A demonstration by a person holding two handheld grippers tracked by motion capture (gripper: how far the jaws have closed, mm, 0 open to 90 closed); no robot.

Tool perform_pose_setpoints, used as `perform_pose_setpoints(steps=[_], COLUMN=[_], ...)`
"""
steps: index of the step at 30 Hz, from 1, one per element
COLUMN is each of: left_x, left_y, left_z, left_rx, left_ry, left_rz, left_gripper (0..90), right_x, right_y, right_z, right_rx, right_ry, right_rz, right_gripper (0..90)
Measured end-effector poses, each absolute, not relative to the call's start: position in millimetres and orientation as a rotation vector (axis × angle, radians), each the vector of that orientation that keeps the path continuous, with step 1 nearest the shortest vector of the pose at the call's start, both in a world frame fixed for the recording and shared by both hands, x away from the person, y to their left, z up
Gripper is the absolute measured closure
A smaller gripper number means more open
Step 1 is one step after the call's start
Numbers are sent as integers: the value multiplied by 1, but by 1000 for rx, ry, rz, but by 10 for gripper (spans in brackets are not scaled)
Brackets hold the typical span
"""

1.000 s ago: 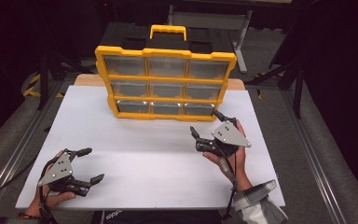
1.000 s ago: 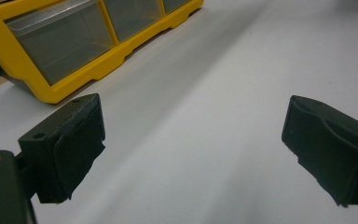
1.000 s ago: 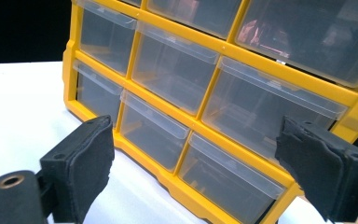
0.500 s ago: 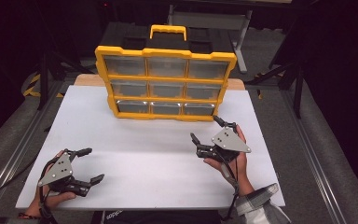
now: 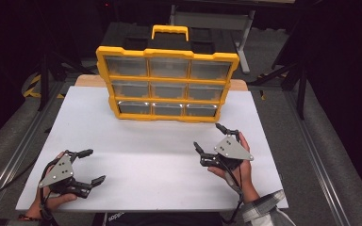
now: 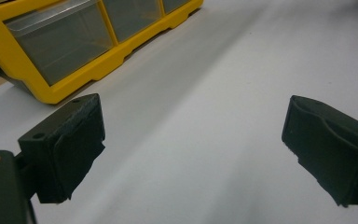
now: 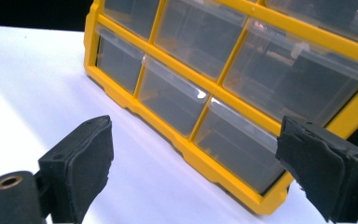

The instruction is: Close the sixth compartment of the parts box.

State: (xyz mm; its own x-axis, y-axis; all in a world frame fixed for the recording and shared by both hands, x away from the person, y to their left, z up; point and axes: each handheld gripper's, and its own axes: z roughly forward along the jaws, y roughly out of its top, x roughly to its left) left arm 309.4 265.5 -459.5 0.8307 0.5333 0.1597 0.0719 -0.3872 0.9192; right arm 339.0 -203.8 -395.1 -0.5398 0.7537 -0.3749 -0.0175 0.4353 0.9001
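Observation:
A yellow organizer (image 5: pixel 167 75) with a top handle and nine clear drawers stands upright at the back middle of the white table (image 5: pixel 146 150), drawers facing me. My left gripper (image 5: pixel 94 165) rests open near the front left corner, far from the organizer (image 6: pixel 51 51), with nothing between its fingers (image 6: pixel 65 144). My right gripper (image 5: pixel 209 136) is open too, held in a hand just in front of the organizer's lower right corner. Its jaws frame the bottom row of drawers (image 7: pixel 205 116), without touching them.
A wooden board edge (image 5: pixel 87 81) shows behind the table under the organizer. Dark frame legs (image 5: pixel 301 89) and grey floor flank the table on both sides. A checked sleeve (image 5: pixel 264 209) comes in at the bottom right.
My right gripper has drifted a little back toward the near edge of the table, away from the organizer. The left gripper has stayed where it was.

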Motion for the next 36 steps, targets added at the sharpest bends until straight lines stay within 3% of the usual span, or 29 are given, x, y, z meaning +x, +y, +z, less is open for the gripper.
perform_pose_setpoints(steps=[36], left_x=[311], left_y=[262], left_z=[-460], left_rx=[1936], left_ry=[460], left_rz=[559], left_gripper=[64], right_x=[308], right_y=[-254], right_z=[-450], right_rx=[648], right_ry=[1934], right_rz=[1104], right_gripper=[120])
